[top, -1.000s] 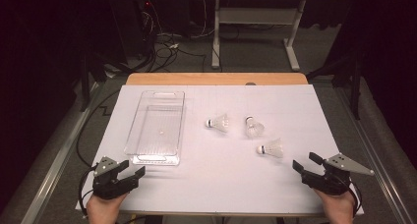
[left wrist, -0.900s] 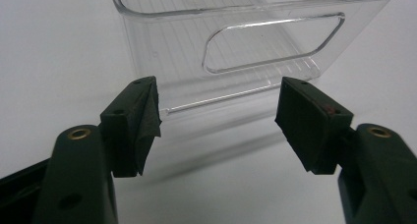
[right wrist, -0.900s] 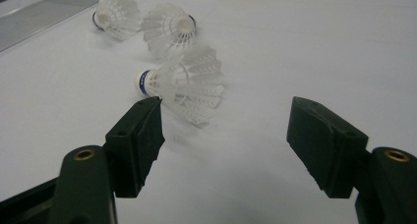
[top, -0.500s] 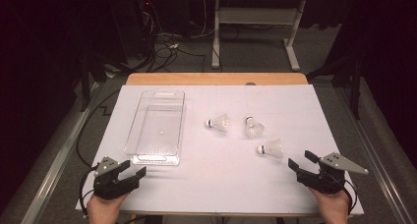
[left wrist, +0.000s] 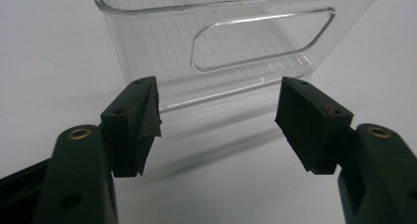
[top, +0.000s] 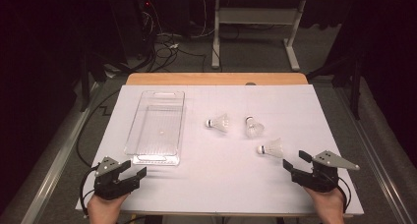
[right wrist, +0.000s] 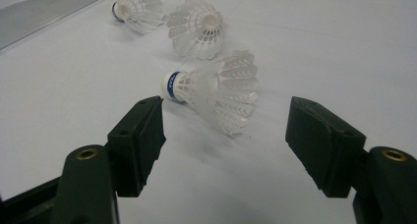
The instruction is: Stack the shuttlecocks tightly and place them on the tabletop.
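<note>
My right gripper (top: 294, 163) is down low on the white table (top: 226, 184), jaws spread wide with nothing between them, and it's aimed at the nearest shuttlecock (top: 271, 148). That one lies on its side just ahead of the jaws, apart from them, cork end with its blue band (right wrist: 171, 84) pointing to the left in the right gripper view. Two more shuttlecocks (top: 218, 122) lie beyond it, mid-table. My left gripper (top: 134, 171) sits at the near left, jaws wide and empty too, facing the near end of the clear plastic tray (top: 156, 128), close but not touching.
</note>
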Demonstrator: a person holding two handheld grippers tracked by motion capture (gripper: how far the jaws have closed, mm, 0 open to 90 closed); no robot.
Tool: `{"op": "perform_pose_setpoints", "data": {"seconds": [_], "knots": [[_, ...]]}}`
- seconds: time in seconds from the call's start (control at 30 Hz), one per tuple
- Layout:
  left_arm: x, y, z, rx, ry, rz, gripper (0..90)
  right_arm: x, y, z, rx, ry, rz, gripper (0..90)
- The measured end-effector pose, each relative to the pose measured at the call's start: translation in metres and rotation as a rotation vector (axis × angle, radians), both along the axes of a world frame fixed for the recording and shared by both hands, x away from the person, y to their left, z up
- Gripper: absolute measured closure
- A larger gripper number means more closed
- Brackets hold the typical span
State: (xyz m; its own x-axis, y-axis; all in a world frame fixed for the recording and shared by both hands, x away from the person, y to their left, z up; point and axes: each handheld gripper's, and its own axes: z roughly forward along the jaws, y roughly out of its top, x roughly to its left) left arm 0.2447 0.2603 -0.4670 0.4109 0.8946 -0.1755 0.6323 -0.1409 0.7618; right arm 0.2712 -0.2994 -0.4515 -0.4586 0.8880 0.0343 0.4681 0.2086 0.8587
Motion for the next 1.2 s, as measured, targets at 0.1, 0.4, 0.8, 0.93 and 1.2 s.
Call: {"op": "perform_pose_setpoints", "data": {"seconds": [0.1,0.4,0.8,0.93,1.2], "knots": [[0.000,0.000,0.000,0.001,0.001,-0.002,33.7,0.001,0.002,0.000,-0.006,0.002,0.007,31.1],[0.000,0.000,0.000,0.005,0.001,-0.006,33.7,0.006,0.011,0.004,0.001,-0.006,0.018,31.0],[0.000,0.000,0.000,-0.002,0.003,-0.005,33.8,0.017,0.026,0.009,0.005,-0.012,0.045,31.3],[0.000,0.000,0.000,-0.004,0.004,-0.007,33.8,0.021,0.030,0.010,0.006,-0.010,0.051,31.2],[0.001,0.000,-0.001,-0.011,0.006,-0.006,33.9,0.029,0.035,0.014,0.004,-0.012,0.056,31.1]]}}
